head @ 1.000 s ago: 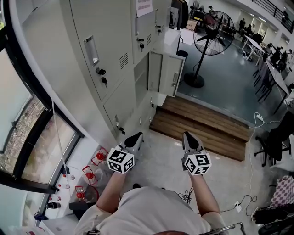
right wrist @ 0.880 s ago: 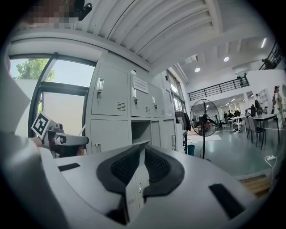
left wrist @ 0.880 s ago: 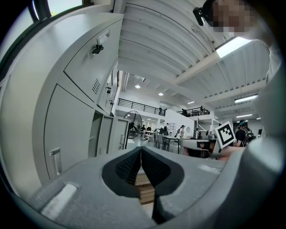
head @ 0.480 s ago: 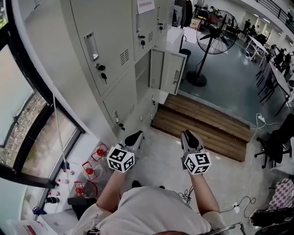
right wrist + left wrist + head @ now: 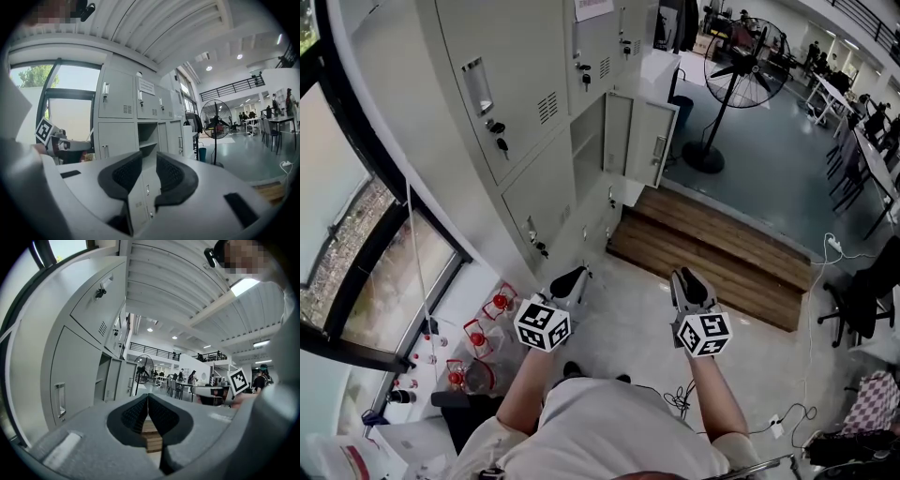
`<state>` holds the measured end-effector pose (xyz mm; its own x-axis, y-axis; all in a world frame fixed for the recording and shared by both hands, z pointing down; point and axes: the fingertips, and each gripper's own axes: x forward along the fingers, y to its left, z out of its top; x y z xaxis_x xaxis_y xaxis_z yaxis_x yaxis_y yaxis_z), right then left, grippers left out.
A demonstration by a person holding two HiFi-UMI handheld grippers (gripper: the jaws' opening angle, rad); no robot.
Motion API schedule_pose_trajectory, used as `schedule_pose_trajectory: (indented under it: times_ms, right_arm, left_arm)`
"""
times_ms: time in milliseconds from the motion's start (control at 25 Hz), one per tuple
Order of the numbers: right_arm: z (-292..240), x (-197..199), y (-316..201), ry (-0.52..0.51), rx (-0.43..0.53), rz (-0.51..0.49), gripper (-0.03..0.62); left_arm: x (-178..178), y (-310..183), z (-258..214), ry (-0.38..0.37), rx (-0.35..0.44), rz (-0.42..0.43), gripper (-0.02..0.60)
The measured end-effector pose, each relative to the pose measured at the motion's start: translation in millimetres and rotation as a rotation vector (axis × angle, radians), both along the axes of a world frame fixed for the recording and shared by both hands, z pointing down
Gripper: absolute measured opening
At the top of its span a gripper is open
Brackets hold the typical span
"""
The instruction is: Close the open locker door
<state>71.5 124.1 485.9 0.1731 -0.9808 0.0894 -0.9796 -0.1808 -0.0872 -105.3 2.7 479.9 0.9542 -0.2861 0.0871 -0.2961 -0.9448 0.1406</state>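
The grey locker bank [image 5: 520,103] runs along the left, and one compartment [image 5: 586,136] stands open with its door [image 5: 649,142] swung out toward the room. Both grippers are held level over the floor, well short of that door. My left gripper [image 5: 572,278] is shut with nothing in it, its pads meeting [image 5: 147,397]. My right gripper [image 5: 686,279] is open and its jaws have just been opening, with nothing between them [image 5: 149,157]. The right gripper view shows the open compartment [image 5: 147,133] and its door [image 5: 179,138] straight ahead.
A wooden step [image 5: 712,253] lies below the open door. A standing fan [image 5: 733,70] is beyond it. Red-capped items [image 5: 487,319] sit on the floor by the window at left. An office chair [image 5: 862,291] and floor cables [image 5: 811,366] are at right.
The right gripper's jaws have parted from shut to open. Both hands have crept a little forward, and the lockers have slid slightly across the head view.
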Motion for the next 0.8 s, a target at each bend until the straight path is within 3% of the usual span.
schedule_pose_trajectory:
  times_ms: [400, 800]
  right_arm:
    - [7.3, 9.5, 19.0, 0.002, -0.014, -0.058, 0.081]
    - [13.4, 24.1, 5.7, -0.010, -0.014, -0.060, 0.081]
  left_arm:
    - [1.0, 22.1, 10.0, 0.005, -0.015, -0.065, 0.015]
    - [18.7, 20.3, 20.8, -0.010, -0.024, -0.055, 0.015]
